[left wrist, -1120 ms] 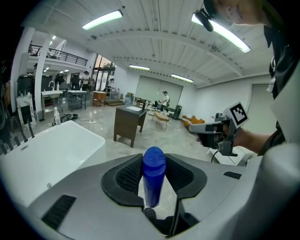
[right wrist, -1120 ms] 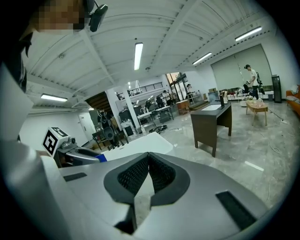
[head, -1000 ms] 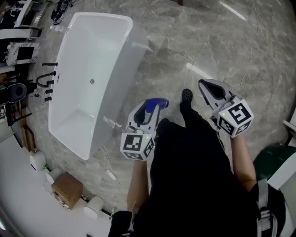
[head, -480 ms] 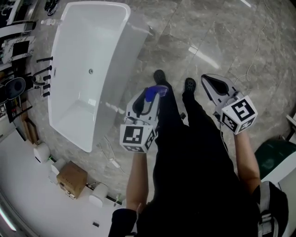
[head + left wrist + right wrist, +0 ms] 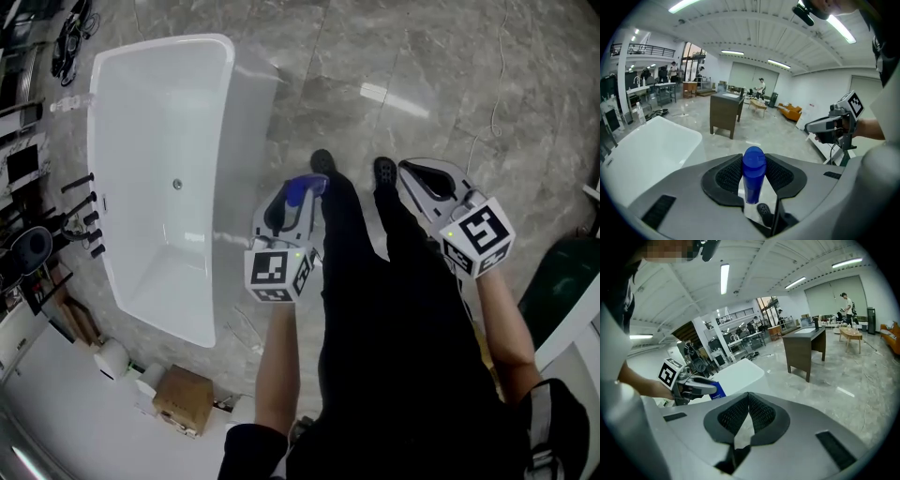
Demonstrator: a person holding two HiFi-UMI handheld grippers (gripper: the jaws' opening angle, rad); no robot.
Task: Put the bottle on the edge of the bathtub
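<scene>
A blue bottle (image 5: 753,174) with a rounded cap stands upright between my left gripper's black pads, held tight. In the head view the left gripper (image 5: 302,190) carries the blue bottle (image 5: 303,189) at waist height, just right of the white bathtub (image 5: 217,112). The bathtub (image 5: 661,140) lies low at the left of the left gripper view, its rim bare. My right gripper (image 5: 420,175) is shut with nothing in it, held over the floor to the right of the person's legs. In the right gripper view its pads (image 5: 758,414) meet, and the left gripper (image 5: 696,386) shows beyond.
Black faucets (image 5: 82,187) stand on the floor along the tub's far side. A cardboard box (image 5: 183,400) and white items sit near its lower end. A dark wooden desk (image 5: 725,107) stands ahead on the grey marble floor. The person's shoes (image 5: 322,161) are near the tub.
The view has shifted so the tub sits more to the left and lower. The person has stepped forward. Both grippers hold much the same pose, the bottle still held.
</scene>
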